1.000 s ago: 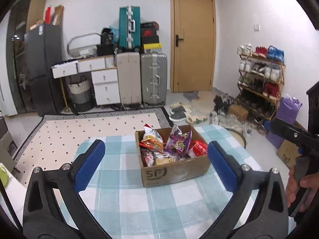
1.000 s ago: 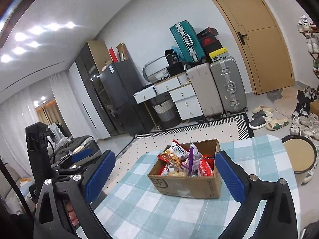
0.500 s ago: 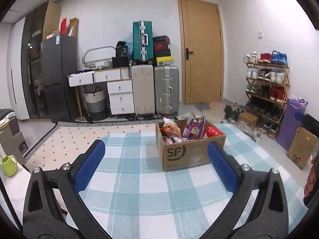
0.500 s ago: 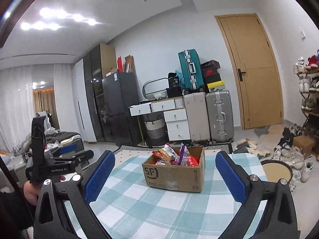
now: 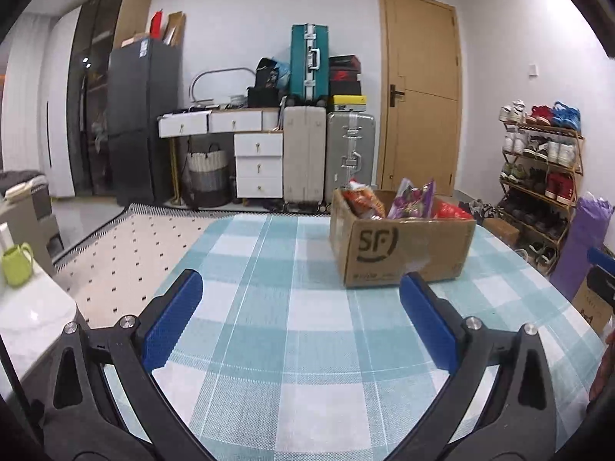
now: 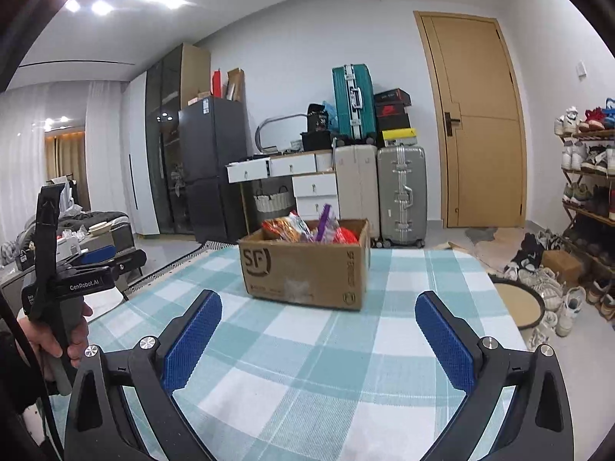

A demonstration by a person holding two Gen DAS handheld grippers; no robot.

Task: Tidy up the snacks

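Surface (image 5: 269, 307) under a teal-and-white check cloth. Beyond it, a cream rug (image 5: 130, 253) with small dark dots on the floor.

Back wall, left to right: dark fridge (image 5: 142, 119), white drawer unit (image 5: 258, 163) with a woven basket (image 5: 204, 176) beside it, beige suitcase (image 5: 304, 153), silver suitcase (image 5: 350, 151). Teal suitcase (image 5: 309, 63) upright on top of the beige one; stacked shoe boxes (image 5: 345, 80) next to it. Wooden door (image 5: 421, 96) shut.

Right wall: shoe rack (image 5: 538, 169), full. Purple bag (image 5: 580, 246) near it, contents not discernible.

Left edge: green mug (image 5: 15, 265) on a white top.
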